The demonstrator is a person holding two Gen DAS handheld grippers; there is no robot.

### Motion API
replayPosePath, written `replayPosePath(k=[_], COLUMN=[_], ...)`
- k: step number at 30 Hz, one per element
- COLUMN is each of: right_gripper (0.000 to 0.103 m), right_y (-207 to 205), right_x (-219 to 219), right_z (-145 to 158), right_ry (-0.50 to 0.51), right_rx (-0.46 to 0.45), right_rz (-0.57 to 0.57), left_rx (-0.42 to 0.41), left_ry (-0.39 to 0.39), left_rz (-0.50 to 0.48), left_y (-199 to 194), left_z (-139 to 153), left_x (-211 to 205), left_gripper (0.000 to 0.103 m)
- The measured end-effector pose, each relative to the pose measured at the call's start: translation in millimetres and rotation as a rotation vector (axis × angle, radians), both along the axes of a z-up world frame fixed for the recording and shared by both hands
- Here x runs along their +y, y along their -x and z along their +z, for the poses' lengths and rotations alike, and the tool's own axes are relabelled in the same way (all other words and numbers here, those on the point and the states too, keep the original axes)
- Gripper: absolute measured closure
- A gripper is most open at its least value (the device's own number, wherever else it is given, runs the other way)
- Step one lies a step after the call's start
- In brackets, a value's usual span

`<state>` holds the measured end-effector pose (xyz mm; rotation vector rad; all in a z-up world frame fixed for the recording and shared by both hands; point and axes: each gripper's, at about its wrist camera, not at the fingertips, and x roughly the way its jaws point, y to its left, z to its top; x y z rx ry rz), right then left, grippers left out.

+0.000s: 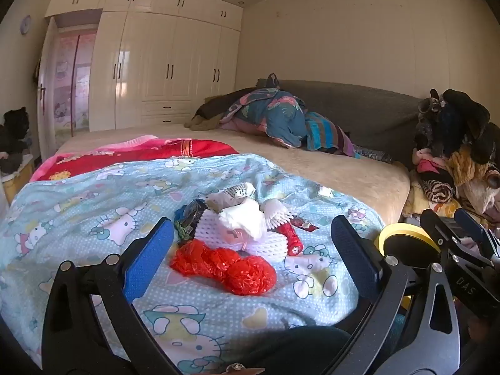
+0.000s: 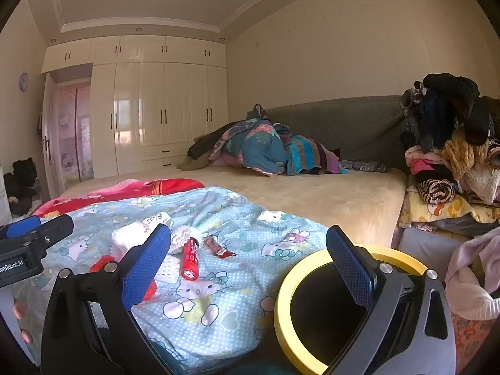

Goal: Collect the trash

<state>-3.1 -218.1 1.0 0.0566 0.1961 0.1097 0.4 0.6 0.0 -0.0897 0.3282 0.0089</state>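
Note:
A heap of trash lies on the light blue cartoon-cat quilt (image 1: 78, 206): a crumpled red plastic bag (image 1: 223, 265), white foam netting (image 1: 218, 234), crumpled white paper (image 1: 243, 218), a red tube wrapper (image 1: 292, 237) and a dark wrapper (image 1: 192, 215). My left gripper (image 1: 250, 247) is open and empty, its jaws standing either side of the heap just short of the red bag. My right gripper (image 2: 248, 259) is open and empty, to the right of the heap, above the quilt's edge. The yellow-rimmed bin (image 2: 282, 315) stands beside the bed, under the right finger (image 2: 353, 268). The red tube (image 2: 190, 259) shows there too.
A beige bed (image 1: 343, 172) carries a red blanket (image 1: 140, 153) and bundled bedding (image 1: 275, 115) by a grey headboard (image 1: 359, 106). A pile of clothes and stuffed toys (image 2: 450, 156) rises at the right. White wardrobes (image 1: 168, 68) line the back wall.

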Motion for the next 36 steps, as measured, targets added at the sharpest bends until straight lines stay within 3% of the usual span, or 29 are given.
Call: replayPosePath(k=[36], right_gripper=[0.006], right_y=[1.2], right_x=[-3.0], right_z=[3.3], right_ry=[0.002], right_rx=[-0.007], right_rz=[-0.003], left_rx=[-0.001], left_ry=[-0.002], left_rz=[-0.002], left_y=[-1.6], left_z=[-0.2], left_x=[-3.0], left_gripper=[0.01])
